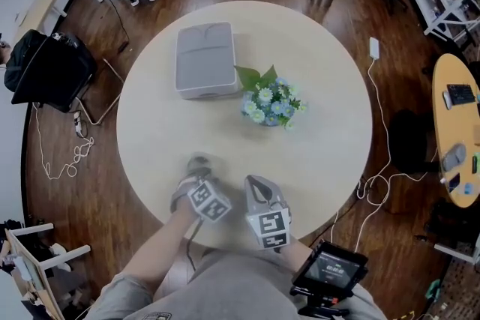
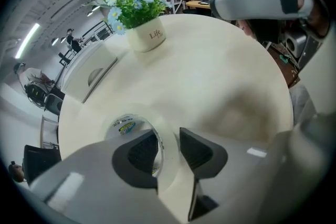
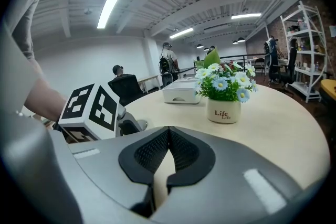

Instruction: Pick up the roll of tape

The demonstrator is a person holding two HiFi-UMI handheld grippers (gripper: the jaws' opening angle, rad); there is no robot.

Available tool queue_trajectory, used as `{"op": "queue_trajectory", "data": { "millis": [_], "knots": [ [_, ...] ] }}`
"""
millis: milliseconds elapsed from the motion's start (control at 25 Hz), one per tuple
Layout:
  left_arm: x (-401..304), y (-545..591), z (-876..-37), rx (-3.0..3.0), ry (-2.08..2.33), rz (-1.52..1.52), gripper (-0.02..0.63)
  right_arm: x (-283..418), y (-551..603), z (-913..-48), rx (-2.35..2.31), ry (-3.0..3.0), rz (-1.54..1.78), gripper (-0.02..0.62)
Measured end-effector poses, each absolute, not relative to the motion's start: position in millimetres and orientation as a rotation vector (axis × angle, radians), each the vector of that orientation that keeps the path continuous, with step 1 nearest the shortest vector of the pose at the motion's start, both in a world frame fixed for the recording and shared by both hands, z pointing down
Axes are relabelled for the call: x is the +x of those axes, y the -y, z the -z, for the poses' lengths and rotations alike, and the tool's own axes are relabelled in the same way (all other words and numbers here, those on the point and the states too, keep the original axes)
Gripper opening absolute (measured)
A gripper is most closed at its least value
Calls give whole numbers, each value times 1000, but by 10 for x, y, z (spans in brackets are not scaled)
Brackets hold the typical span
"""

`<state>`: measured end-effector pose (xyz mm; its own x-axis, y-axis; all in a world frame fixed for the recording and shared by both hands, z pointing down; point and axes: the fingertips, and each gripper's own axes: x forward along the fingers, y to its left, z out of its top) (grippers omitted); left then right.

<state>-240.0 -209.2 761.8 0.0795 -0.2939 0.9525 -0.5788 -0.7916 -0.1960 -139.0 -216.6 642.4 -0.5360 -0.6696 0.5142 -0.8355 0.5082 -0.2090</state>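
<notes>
At the table's [image 1: 322,109] near edge the right gripper [image 3: 168,136] is held idle, jaws together on nothing, clear of the work. Just beyond, the left gripper [image 2: 169,141] is pointed steeply down with jaws parted astride the wall of the tape [image 2: 152,120], one pad inside the hole and one outside, so the flat-lying roll can be pinched; no clamp is seen yet. Pot [image 1: 271,107] and box [image 1: 205,60] are seen farther off, out of the way.
</notes>
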Motion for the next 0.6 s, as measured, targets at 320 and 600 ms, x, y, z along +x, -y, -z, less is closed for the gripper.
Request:
{"op": "queue_trajectory", "data": {
  "millis": [320, 600],
  "knots": [
    [-2440, 2131, -7447, 2154, 1001, -1452, 120, -1401, 2106, -6313, 1268, 2390, -574, 14],
    [-2480, 2133, -7117, 2138, 1154, -962, 118, -1403, 2020, -6173, 1281, 2401, -516, 14]
  ]
}}
